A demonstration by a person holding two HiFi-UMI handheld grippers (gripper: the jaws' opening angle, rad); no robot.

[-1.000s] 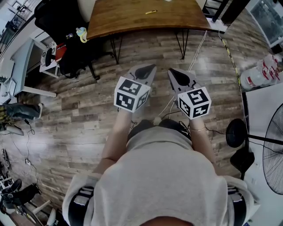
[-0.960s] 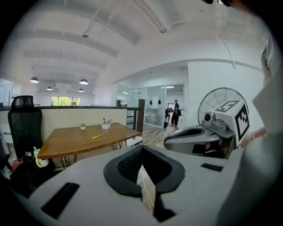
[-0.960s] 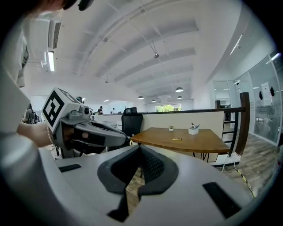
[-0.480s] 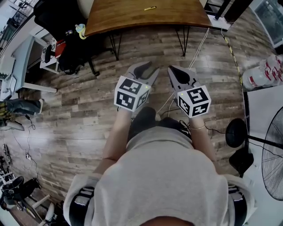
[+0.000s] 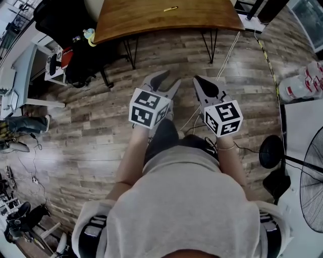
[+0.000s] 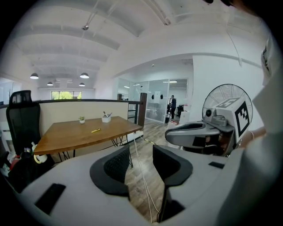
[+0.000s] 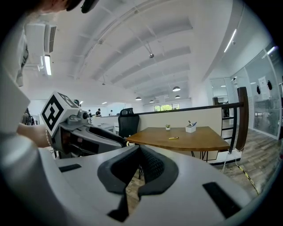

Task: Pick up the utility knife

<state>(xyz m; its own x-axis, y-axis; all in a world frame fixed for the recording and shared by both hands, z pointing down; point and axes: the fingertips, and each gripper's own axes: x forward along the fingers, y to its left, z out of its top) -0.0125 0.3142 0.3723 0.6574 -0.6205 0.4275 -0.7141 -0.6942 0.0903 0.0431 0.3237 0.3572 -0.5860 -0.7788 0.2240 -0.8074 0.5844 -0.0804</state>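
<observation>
The utility knife is a small yellow bar lying on the wooden table, well ahead of both grippers. It also shows as a yellow sliver in the left gripper view and in the right gripper view. My left gripper hangs over the floor short of the table. Its jaws have just been opening and stand apart with nothing between them. Beside it, my right gripper has its jaws closed together, empty.
A black office chair with bags stands left of the table. A white cable runs across the plank floor under the table's right legs. A standing fan and bundled bottles are at the right. A white pen holder sits on the table's far side.
The left gripper's jaws have gone from shut to open. Both grippers have shifted slightly forward over the floor, and the table edge sits a little higher in the head view.
</observation>
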